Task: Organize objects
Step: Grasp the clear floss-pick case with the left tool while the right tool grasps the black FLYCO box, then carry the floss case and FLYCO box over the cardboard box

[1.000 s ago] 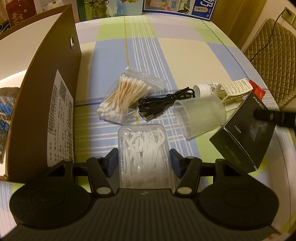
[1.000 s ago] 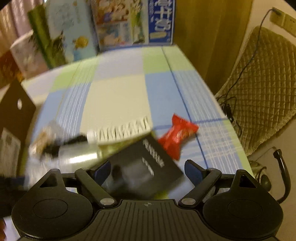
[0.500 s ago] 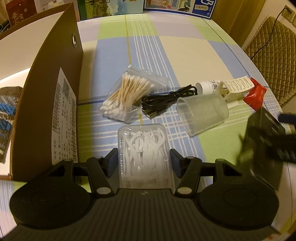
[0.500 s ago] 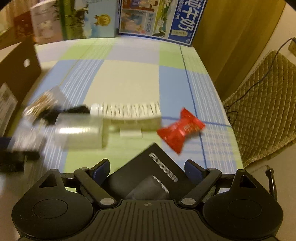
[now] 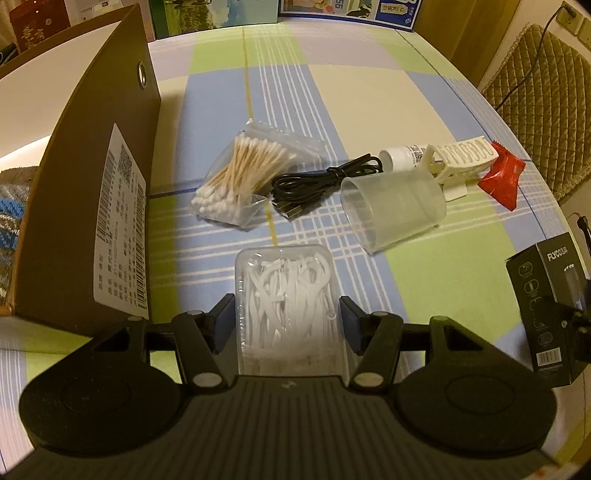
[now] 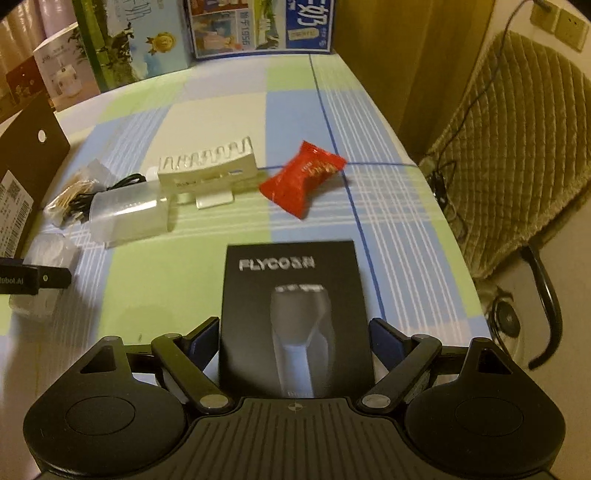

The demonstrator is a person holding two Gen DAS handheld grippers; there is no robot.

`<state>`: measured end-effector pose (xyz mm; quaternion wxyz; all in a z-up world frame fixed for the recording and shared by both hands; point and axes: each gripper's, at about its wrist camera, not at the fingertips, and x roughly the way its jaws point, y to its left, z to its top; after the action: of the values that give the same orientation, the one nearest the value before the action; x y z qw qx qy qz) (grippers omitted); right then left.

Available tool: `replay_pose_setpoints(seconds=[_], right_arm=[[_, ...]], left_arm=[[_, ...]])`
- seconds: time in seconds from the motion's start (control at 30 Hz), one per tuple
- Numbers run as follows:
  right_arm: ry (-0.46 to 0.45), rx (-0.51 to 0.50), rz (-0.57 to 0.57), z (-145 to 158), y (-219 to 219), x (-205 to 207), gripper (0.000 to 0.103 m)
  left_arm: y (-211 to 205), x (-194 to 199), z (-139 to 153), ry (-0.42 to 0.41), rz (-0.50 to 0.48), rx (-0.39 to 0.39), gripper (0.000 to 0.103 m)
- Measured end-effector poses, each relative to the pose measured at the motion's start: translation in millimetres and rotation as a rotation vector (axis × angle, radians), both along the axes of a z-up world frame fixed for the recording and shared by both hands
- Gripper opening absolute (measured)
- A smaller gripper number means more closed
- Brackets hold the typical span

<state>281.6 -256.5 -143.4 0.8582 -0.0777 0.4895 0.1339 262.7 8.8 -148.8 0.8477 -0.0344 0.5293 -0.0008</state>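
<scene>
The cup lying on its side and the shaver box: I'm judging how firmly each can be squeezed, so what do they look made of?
The cup looks like thin frosted translucent plastic: the tablecloth's stripes show dimly through its wall. The shaver box looks like matte black printed cardboard, with sharp flat edges, a printed logo and a barcode label on its side; what is inside cannot be seen.

We see a home room, checked tablecloth [image 5: 362, 92] on the table, quilted chair cushion [image 6: 517, 147], milk cartons [image 6: 258, 26] along the back, wall socket [image 6: 561, 22]
</scene>
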Motion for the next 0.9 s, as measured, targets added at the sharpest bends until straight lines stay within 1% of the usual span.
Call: replay_pose_setpoints(seconds=[0.07, 0.17, 0.27, 0.33, 0.47, 0.57, 0.7, 0.9], right_arm=[[0.000, 0.002, 0.002, -0.4, 1.3, -0.1, 0.076], [0.013, 0.005, 0.034, -1.1, 2.1, -5.3, 0.076], [0.039, 0.038, 0.046, 0.6, 0.5, -12.9, 0.076], [0.057, 0.070, 0.050, 3.2, -0.3, -17.5, 0.076], [0.055, 0.115, 0.082, 14.4, 4.6, -27.1, 0.076], [0.044, 0.151, 0.103, 26.5, 10.2, -32.0, 0.076], [0.033, 0.207, 0.152, 45.8, 23.8, -38.1, 0.076], [0.014, 0.278, 0.279, 70.5, 67.7, -50.0, 0.076]], left_arm=[[-1.3, -0.3, -0.4, -0.003, -0.001, -0.001, 0.054], [-3.9, -4.6, -0.1, -0.009, -0.021, 0.004, 0.054], [-6.2, -13.8, 0.7, -0.003, -0.033, -0.001, 0.054], [-6.7, -20.9, 1.8, 0.005, -0.034, -0.019, 0.054], [-7.7, -38.0, 9.6, -0.003, -0.047, -0.039, 0.053], [-4.4, -51.2, 21.5, -0.023, -0.039, -0.061, 0.053], [5.1, -69.5, 45.6, -0.074, -0.019, -0.093, 0.053], [35.3, -97.5, 85.7, -0.153, 0.037, -0.115, 0.053]])
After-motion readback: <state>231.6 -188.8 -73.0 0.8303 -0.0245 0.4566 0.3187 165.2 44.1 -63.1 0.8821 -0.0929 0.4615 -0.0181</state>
